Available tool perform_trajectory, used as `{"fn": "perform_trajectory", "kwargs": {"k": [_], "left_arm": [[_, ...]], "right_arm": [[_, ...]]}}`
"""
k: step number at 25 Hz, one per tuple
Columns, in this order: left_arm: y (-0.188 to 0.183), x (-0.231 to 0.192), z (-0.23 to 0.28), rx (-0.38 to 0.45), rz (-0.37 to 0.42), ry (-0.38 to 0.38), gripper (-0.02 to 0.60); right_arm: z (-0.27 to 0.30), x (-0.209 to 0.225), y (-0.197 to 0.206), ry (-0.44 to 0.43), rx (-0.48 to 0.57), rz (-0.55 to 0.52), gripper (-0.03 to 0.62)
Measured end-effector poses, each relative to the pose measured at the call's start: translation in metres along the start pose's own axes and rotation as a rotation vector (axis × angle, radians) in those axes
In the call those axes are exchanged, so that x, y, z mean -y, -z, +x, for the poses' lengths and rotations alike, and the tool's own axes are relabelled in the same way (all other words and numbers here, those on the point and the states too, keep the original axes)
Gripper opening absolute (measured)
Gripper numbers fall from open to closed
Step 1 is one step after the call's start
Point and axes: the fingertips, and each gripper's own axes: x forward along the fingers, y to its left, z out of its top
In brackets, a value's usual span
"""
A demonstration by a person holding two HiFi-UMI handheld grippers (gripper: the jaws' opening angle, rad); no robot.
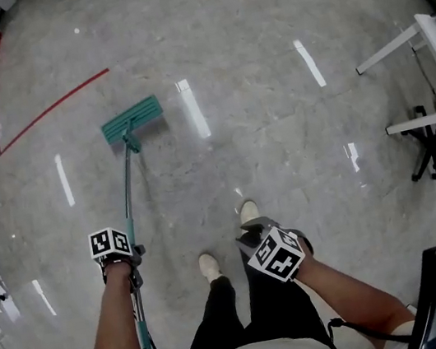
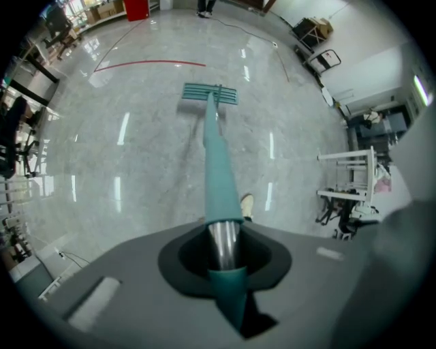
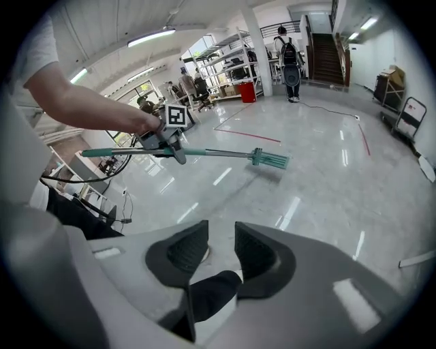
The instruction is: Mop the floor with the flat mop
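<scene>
On the left of the grey polished stone floor (image 1: 279,142), a thin red tape line (image 1: 52,109) runs at a slant. Just to its right, the rectangular head of the teal flat mop (image 1: 132,119) is down at the floor, well ahead of the person. From the head, the long mop handle (image 1: 126,185), teal sleeve over bare silver metal, slopes back toward the person's left side.

The left gripper (image 1: 133,254), with its black-and-white marker cube on top, is gripped by a bare-armed hand. Its fingers (image 2: 269,258) are closed round the handle. In the left gripper view the silver tube sits squarely in the dark notch between them, with teal sleeve both above and below the grip, and the mop head (image 2: 210,93) shows far up the shaft. A short length of handle sticks out behind the fingers toward the person.

Two pale shoes (image 1: 209,267) stand on the floor between the grippers.

The right gripper (image 1: 255,234) hangs in front of the person's right leg, well apart from the mop. Its fingers (image 3: 255,251) stand a narrow gap apart and hold nothing; only a dark trouser leg and the floor show through the gap. That view sees the mop (image 3: 271,159) sideways, with the left gripper (image 3: 170,142) clamped on the handle.

At the far right stands a white table frame (image 1: 396,46).
</scene>
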Motion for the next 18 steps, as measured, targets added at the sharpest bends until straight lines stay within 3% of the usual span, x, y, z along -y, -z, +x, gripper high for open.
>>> {"fn": "perform_trajectory", "kwargs": {"k": [5, 10, 15, 18], "left_arm": [[0.078, -0.016, 0.007, -0.069, 0.031, -0.027, 0.059], [0.15, -0.026, 0.023, -0.142, 0.011, -0.024, 0.06], [0.191, -0.028, 0.05, -0.198, -0.033, -0.005, 0.06], [0.193, -0.039, 0.062, -0.225, -0.033, -0.031, 0.059]], "right_arm": [[-0.002, -0.017, -0.004, 0.005, 0.014, -0.013, 0.124], [0.005, -0.039, -0.008, -0.017, 0.004, -0.041, 0.124], [0.012, -0.05, -0.006, -0.039, -0.006, -0.05, 0.124], [0.017, -0.055, -0.005, -0.051, -0.024, -0.053, 0.124]]}}
